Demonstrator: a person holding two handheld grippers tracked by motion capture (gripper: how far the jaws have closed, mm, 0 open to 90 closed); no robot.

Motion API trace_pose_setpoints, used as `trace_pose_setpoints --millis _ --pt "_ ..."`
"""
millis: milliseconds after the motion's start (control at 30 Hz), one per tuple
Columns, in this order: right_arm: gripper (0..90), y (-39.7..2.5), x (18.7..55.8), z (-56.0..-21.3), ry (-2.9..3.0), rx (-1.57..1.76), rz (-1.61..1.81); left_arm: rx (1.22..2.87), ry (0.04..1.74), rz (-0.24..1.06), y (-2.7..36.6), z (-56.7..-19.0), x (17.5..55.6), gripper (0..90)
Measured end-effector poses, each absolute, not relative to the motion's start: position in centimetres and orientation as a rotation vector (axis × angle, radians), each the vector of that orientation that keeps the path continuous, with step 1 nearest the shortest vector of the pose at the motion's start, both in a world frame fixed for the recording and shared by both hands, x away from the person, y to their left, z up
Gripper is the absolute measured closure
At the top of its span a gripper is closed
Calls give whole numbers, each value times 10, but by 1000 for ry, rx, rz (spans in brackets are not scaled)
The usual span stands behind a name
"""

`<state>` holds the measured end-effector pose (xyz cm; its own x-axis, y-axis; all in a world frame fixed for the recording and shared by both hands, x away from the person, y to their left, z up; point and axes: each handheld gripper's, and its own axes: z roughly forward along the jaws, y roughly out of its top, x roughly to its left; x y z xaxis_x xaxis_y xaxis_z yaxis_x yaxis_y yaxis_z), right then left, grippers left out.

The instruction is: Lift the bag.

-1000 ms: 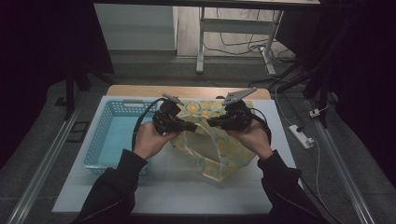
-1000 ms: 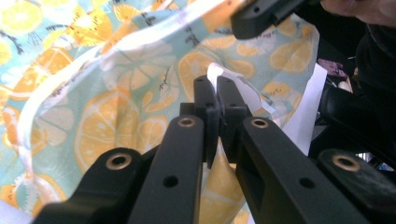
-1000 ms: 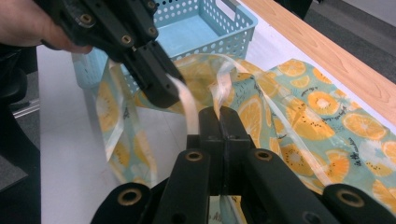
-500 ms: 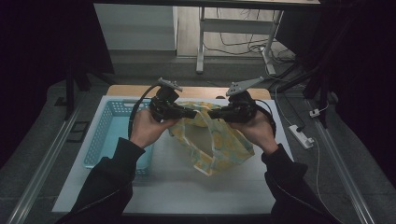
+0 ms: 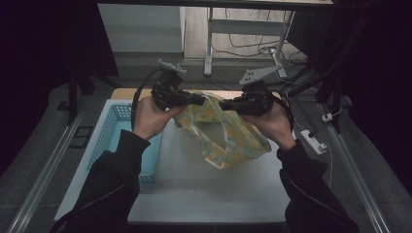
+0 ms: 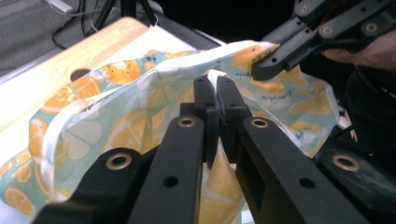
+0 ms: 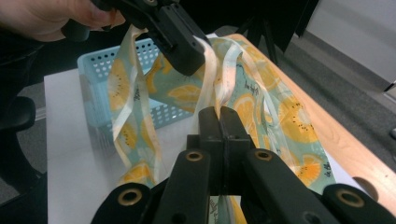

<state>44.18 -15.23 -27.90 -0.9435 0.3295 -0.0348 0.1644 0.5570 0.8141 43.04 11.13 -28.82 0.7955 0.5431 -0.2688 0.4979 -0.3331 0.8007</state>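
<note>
Right gripper [image 7: 219,112]: jaws closed on bag [image 5: 228,138] edge, cloth pinched between tips. Left gripper [image 6: 215,88]: jaws closed on bag rim, likewise pinched. Bag held up off table [image 5: 204,194], slung betw. both grippers, body sagging below tips, lower end touching the table. Strap [image 7: 128,116] hangs below left tips. Basket [image 5: 109,141] beside left hand [image 5: 150,116], beyond bag in right gripper view.
</note>
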Motion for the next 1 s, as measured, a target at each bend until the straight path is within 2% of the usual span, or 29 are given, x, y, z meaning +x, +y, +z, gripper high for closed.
trace_pose_setpoints --millis 567,1000 --pt "898 -156 436 -241 2527 377 1380 1892 748 124 119 -248 427 890" --pt "895 -155 451 -272 2548 438 1329 1963 759 168 105 -281 437 885"
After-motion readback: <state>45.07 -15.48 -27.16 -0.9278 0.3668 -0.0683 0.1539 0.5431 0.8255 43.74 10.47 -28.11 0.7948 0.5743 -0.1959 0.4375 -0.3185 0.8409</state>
